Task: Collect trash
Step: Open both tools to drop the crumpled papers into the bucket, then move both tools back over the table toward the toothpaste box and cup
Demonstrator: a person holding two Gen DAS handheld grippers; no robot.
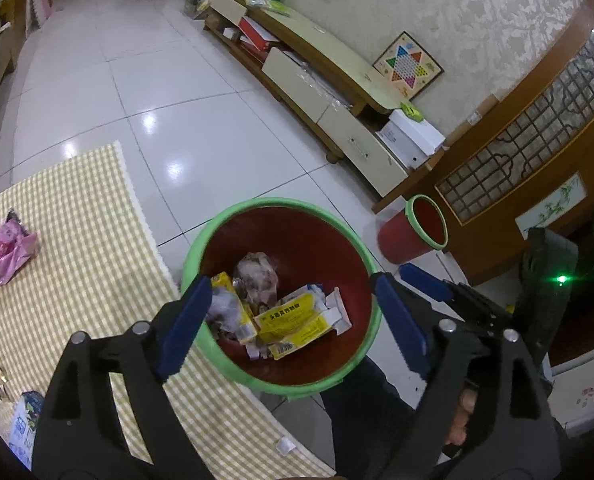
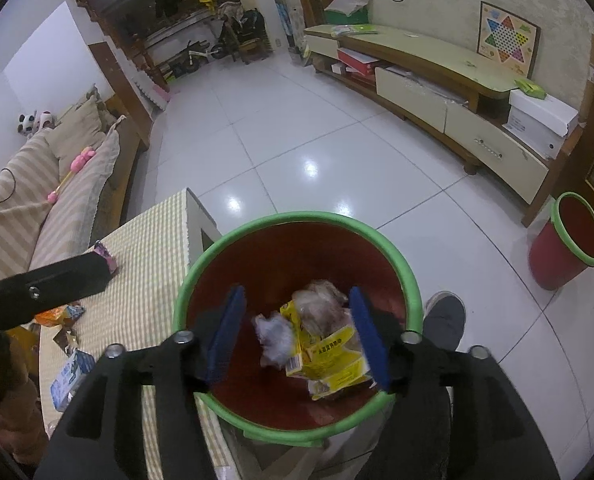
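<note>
Table under yellow-checked cloth (image 1: pixel 97 216) carried pink plastic bag (image 1: pixel 7 252), blue-white carton (image 2: pixel 71 376), orange snack wrapper (image 2: pixel 55 314).

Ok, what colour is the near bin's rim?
Green, around a red bin; clearest in the right wrist view.

Background: living room, non-task stuff only.
Low TV cabinet (image 2: pixel 437 68) along wall, Chinese-checkers board (image 2: pixel 507 38) leaning on it, white box (image 2: pixel 543 118) at its end; striped sofa (image 2: pixel 45 188) left, bike (image 2: pixel 195 58) far back.

Dim bluish light, floor (image 1: pixel 149 92) glare, fisheye-bent edges.
</note>
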